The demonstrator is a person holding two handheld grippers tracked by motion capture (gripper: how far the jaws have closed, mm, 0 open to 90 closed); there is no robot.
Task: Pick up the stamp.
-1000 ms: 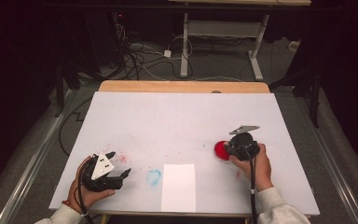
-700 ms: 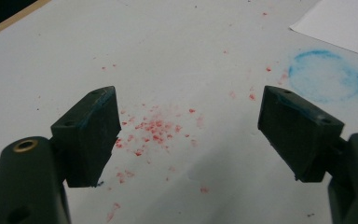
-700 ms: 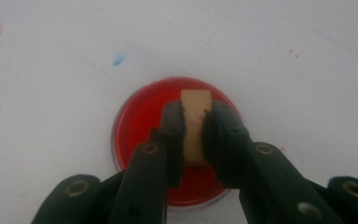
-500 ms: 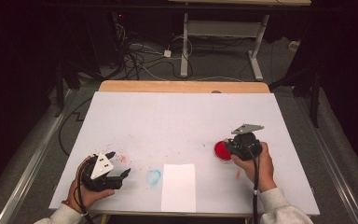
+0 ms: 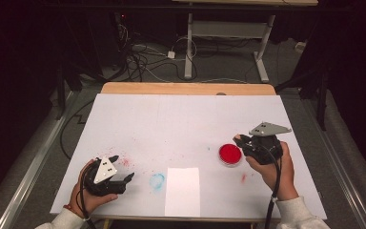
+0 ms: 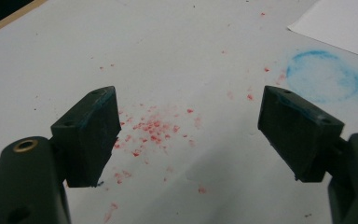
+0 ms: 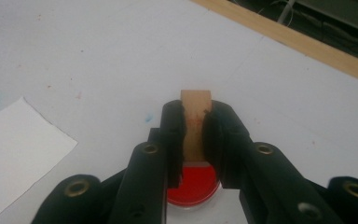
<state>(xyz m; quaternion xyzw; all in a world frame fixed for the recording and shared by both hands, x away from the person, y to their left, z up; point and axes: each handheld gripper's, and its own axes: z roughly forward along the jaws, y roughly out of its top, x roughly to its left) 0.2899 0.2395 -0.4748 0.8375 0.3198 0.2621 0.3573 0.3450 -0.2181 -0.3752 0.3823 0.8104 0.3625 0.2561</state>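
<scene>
Although the high view gives the whole layout of the white-covered table [image 5: 181, 124], the thing gripped by the right gripper [image 5: 246, 142] is hidden there behind the gripper's black body and grey three-cornered plate. In the right gripper view, a small tan wooden block [image 7: 195, 122] is seen clamped between the two closed jaws of the right gripper [image 7: 194, 130]. Its long axis runs along the jaws, with its squared far end pointing away from the camera, and a faint reddish smear is seen on its visible face. Directly below it, behind the jaws, a round red ink pad in a shallow clear dish [image 7: 193, 184] is seen; whether the block touches the pad cannot be told. In the high view the round red ink pad [image 5: 230, 153] lies just to the left of the right gripper, on the right half of the table.

The left gripper [image 5: 117, 168] is held low at the near left corner, and its jaws are spread wide with nothing between them. In the left gripper view, scattered red specks [image 6: 154, 129] are seen on the white surface between the jaws of the left gripper [image 6: 189, 135], and a smudged blue ring mark [image 6: 324, 77] lies beyond the right-hand jaw. A blank white rectangular paper sheet [image 5: 183, 190] is laid at the near edge, just beside the blue ring mark [image 5: 157, 181].
</scene>
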